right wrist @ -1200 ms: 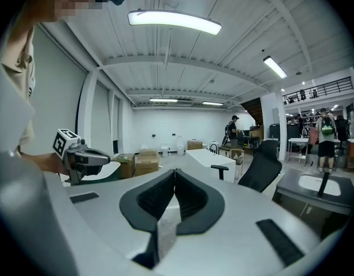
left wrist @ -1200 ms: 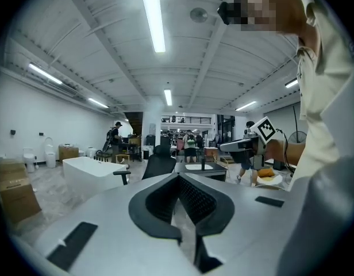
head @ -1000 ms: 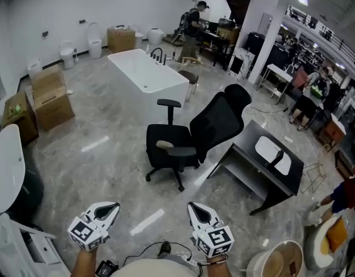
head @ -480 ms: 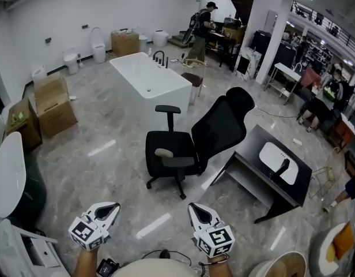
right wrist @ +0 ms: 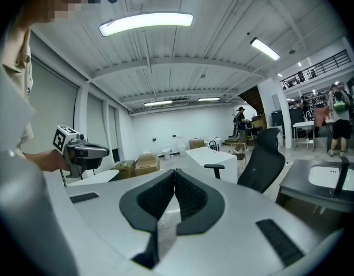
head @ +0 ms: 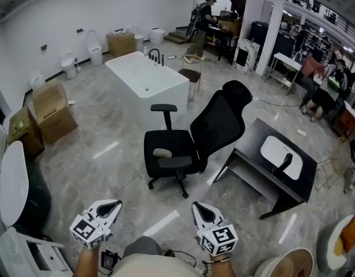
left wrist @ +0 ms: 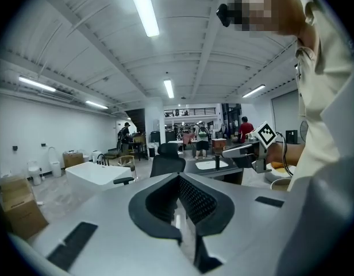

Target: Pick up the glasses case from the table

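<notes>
No glasses case shows in any view. My left gripper [head: 113, 205] is held low at the bottom left of the head view, over the grey floor, with its jaws together and nothing between them. My right gripper [head: 199, 208] hangs beside it at the bottom right, also shut and empty. In the left gripper view the black pads [left wrist: 191, 197] meet, and the right gripper [left wrist: 246, 153] shows off to the right. The right gripper view has its pads [right wrist: 188, 194] closed, with the left gripper [right wrist: 85, 152] at the left.
A black office chair [head: 195, 137] stands on the floor straight ahead. Behind it is a white bathtub [head: 147, 81]. A black tilted desk with a white basin [head: 264, 175] lies to the right. Cardboard boxes [head: 49, 105] stand at the left; people stand far back.
The room has slid in the head view as I move across the floor; the chair and desk sit slightly differently. Both grippers stay shut, low in the picture.
</notes>
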`<action>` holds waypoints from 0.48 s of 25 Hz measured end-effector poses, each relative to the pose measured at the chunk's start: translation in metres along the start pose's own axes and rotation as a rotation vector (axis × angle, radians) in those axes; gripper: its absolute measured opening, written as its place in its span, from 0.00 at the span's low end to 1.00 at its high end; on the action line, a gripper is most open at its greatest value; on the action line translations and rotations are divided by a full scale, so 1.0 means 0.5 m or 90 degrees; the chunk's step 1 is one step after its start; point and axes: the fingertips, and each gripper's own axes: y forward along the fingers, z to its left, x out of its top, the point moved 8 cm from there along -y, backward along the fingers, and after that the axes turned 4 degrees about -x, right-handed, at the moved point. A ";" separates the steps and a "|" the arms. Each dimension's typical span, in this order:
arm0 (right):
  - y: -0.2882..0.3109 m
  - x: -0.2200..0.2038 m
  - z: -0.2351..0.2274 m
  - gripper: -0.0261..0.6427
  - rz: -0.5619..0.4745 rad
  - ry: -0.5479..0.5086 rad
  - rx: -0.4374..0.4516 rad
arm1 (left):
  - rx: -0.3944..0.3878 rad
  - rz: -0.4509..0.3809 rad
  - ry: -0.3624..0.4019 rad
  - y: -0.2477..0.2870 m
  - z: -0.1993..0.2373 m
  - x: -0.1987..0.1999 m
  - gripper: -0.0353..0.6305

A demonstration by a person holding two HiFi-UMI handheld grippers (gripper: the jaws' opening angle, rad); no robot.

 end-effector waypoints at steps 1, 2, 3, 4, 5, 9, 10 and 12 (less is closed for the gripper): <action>0.000 -0.005 -0.005 0.07 0.003 0.003 -0.002 | -0.003 0.001 0.001 0.007 0.002 0.000 0.07; -0.001 -0.008 -0.009 0.07 0.006 0.006 -0.003 | -0.004 0.003 -0.001 0.012 0.004 0.000 0.07; -0.002 -0.011 -0.012 0.07 0.007 0.008 -0.006 | -0.005 0.005 -0.004 0.017 0.005 0.000 0.07; -0.003 -0.011 -0.018 0.07 0.008 0.009 -0.010 | -0.008 0.007 -0.006 0.024 0.008 -0.001 0.07; -0.003 -0.011 -0.025 0.07 0.007 0.010 -0.016 | -0.013 0.009 -0.005 0.032 0.011 -0.002 0.07; 0.013 -0.007 -0.054 0.07 0.009 0.011 -0.043 | -0.037 0.007 -0.007 0.079 0.034 -0.002 0.07; 0.017 -0.004 -0.056 0.07 0.009 0.011 -0.047 | -0.043 0.006 -0.007 0.090 0.042 -0.002 0.07; 0.026 0.004 -0.059 0.07 0.008 0.009 -0.057 | -0.059 0.000 -0.003 0.113 0.062 -0.002 0.07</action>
